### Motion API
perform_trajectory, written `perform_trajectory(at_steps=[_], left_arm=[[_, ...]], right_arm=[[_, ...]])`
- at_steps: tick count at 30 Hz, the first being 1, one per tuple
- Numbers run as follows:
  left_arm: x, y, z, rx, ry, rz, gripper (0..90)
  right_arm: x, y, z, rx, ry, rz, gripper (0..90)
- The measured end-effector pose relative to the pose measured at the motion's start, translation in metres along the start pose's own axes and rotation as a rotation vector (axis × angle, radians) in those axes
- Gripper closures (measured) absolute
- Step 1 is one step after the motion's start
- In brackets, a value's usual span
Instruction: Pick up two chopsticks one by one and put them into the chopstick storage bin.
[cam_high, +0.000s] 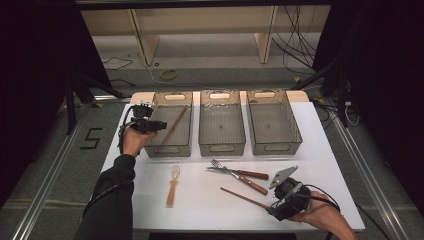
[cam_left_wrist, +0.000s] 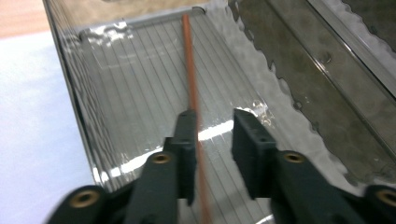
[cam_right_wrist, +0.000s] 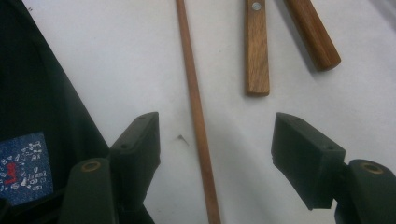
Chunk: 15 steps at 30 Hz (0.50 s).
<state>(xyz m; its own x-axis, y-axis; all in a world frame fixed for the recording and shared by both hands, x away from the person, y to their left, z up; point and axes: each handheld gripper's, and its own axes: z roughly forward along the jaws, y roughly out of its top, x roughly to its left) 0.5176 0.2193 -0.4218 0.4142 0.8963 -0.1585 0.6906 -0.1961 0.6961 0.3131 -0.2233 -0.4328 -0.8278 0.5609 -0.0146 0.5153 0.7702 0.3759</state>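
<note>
My right gripper (cam_high: 286, 200) at 5 o'clock on the surface (cam_high: 330, 165), jaws wide apart astride a chopstick (cam_right_wrist: 198, 121), not pinching it yet. Thin wood stick: light, stiff, rolls and slips easily; I'd pinch near its close end, square across. At 12 from it, fork (cam_high: 235, 172) and knife (cam_high: 247, 182) with wooden handles; a whisk (cam_high: 173, 182) at 9. Far, at 10 o'clock, my left gripper (cam_high: 156, 125) over the left bin (cam_high: 187, 102), jaws parted, second chopstick (cam_left_wrist: 191, 84) lying loose between them inside the bin. No brand readable; a floor mark like a "5" (cam_high: 91, 138); a blue patch (cam_right_wrist: 21, 165), text illegible.
</note>
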Motion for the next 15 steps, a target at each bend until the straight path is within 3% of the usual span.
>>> perform_trajectory(at_steps=[8, 10, 15], left_arm=[[-0.014, -0.003, -0.026, -0.058, -0.102, 0.031, 41.0], [-0.02, -0.008, -0.033, -0.088, -0.135, 0.046, 36.9], [-0.03, -0.019, -0.049, -0.12, -0.157, 0.066, 33.6]], right_arm=[[-0.002, -0.001, -0.001, 0.003, 0.0, -0.003, 34.4], [-0.002, -0.002, -0.002, 0.008, -0.001, -0.004, 35.7], [-0.002, -0.001, -0.002, 0.012, -0.002, -0.003, 36.4]])
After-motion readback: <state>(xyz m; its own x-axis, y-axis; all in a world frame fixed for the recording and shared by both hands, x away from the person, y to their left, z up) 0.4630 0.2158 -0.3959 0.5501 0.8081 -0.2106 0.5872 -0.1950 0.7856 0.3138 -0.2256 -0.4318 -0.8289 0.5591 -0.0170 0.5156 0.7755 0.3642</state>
